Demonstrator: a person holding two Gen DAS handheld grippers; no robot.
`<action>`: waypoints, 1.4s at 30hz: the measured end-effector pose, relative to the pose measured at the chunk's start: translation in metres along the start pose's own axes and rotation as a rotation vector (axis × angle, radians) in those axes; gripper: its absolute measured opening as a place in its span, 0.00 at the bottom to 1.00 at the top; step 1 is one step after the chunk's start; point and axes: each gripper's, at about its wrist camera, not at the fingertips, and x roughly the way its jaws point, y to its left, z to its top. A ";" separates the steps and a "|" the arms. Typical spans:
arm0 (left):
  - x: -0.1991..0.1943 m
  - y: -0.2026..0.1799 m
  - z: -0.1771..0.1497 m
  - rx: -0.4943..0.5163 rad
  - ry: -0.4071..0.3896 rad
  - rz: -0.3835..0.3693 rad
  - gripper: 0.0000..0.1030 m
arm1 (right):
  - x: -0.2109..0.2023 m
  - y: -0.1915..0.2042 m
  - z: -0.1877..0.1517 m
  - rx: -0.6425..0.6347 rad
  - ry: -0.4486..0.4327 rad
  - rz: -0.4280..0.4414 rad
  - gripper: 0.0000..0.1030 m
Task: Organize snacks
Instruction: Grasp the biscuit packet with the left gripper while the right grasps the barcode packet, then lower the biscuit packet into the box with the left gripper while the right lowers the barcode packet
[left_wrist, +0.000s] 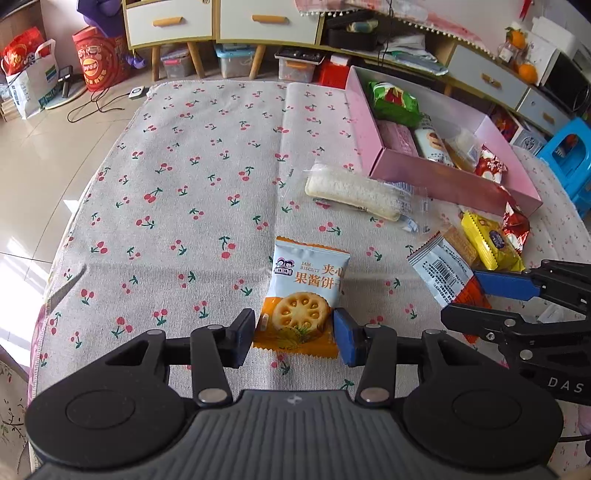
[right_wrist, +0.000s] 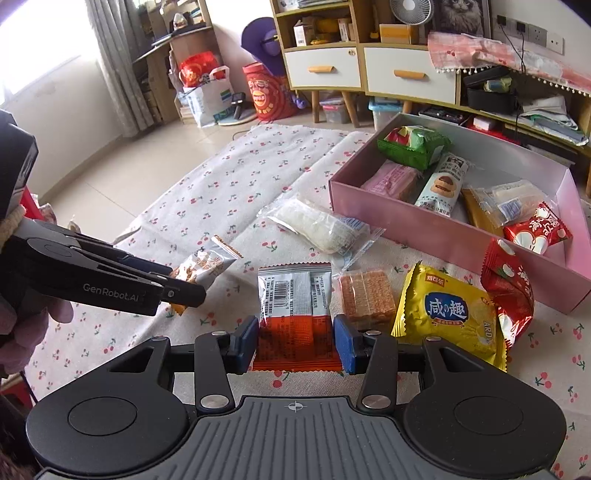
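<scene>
Left wrist: jam biscuit packet (left_wrist: 304, 295) between left tool (left_wrist: 294, 334) pads.

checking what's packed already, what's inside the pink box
The pink box holds a green pack, pink pack, white cake tube, clear-wrapped snack and red packet. Anything beneath them is hidden.

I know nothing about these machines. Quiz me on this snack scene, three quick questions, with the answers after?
1. True or false: the pink rectangular cardboard box already holds snacks.
2. Which packet sits between the left gripper's fingers? A) yellow cracker bag B) blue-and-orange jam biscuit packet C) green wafer pack
3. Fill in: the right gripper straddles a silver-and-____ foil packet.

Key: 1 true. 2 B. 3 orange. Whether either gripper has actually closed on its packet cannot be told.
</scene>
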 end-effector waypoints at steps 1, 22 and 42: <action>-0.001 0.001 0.001 -0.006 -0.004 -0.001 0.41 | -0.002 -0.001 0.002 0.012 -0.005 0.006 0.42; -0.003 -0.027 0.034 -0.055 -0.081 -0.038 0.41 | -0.045 -0.085 0.034 0.226 -0.170 -0.095 0.42; 0.017 -0.094 0.075 -0.060 -0.195 -0.114 0.41 | -0.044 -0.167 0.029 0.440 -0.198 -0.207 0.42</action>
